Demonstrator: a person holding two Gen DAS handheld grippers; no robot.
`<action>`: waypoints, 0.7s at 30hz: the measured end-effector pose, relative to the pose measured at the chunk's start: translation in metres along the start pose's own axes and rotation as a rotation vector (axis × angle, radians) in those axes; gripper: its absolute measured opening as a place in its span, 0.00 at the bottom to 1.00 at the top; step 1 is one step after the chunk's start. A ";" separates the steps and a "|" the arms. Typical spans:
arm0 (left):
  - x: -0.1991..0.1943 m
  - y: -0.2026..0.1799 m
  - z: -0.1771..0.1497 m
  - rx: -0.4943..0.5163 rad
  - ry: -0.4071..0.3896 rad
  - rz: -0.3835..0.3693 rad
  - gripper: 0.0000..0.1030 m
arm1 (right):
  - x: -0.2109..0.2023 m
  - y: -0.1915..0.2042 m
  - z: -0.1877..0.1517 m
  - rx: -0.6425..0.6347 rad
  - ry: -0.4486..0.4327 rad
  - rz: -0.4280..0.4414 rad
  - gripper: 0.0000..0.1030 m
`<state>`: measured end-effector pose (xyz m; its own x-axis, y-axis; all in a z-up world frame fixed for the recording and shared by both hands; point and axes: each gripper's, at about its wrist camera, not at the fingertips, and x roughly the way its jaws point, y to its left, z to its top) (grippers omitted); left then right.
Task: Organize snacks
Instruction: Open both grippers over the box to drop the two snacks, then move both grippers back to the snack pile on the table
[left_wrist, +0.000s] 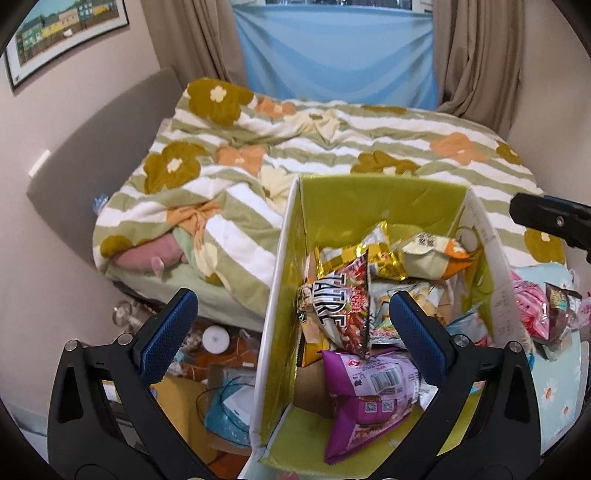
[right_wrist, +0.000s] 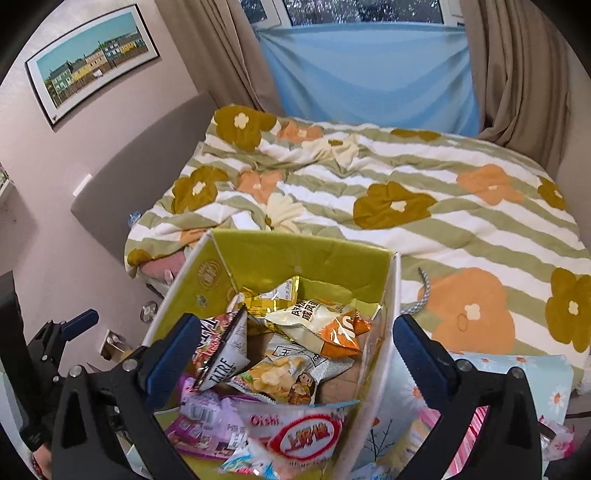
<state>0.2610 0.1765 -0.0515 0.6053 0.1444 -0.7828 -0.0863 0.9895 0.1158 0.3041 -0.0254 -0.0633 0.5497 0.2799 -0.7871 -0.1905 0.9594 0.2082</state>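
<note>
**Snack box filling up, both claws empty over it**

Biggest thing in the room is the bed (right_wrist: 369, 192) with its flower-and-stripe quilt, taking up most of the background under the blue-covered window. The box (left_wrist: 280, 295) sits right at the foot of it, a white carton with a yellow-green inside, flaps up so stuff can be dropped in from above. That's clearly the drop spot for the whole job.

Inside is a loose heap of snack bags, nothing lined up, looks like they land wherever they fall. Nearest the bottom edge in the right view is the white and red packet (right_wrist: 306, 432), lying on top of the pile at the near end of the box, blurry, so my guess is it only just landed. Next to it the purple bag (left_wrist: 365, 391) lies flat, and further back there's the orange and cream bag (right_wrist: 325, 325) and a gold foil one (left_wrist: 384, 254).

A few more snacks (left_wrist: 546, 306) sit outside, right of the box on a daisy-print cloth, so I'd say the job isn't done.

The right gripper (right_wrist: 293, 354) hangs over the box with its fingers spread as wide as they go, nothing in them. The left gripper (left_wrist: 291, 328) is also spread wide and empty, straddling the box's left wall.
</note>
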 end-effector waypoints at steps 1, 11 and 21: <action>-0.006 0.000 0.001 0.002 -0.009 0.000 1.00 | -0.009 0.000 -0.002 0.003 -0.006 -0.008 1.00; -0.047 -0.027 0.002 0.044 -0.079 -0.096 1.00 | -0.101 -0.027 -0.043 0.090 -0.107 -0.140 1.00; -0.079 -0.113 -0.005 0.139 -0.134 -0.278 1.00 | -0.186 -0.097 -0.102 0.204 -0.172 -0.338 1.00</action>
<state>0.2186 0.0528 -0.0056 0.6896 -0.1421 -0.7101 0.2003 0.9797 -0.0016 0.1377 -0.1739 0.0037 0.6842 -0.0661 -0.7263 0.1787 0.9807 0.0791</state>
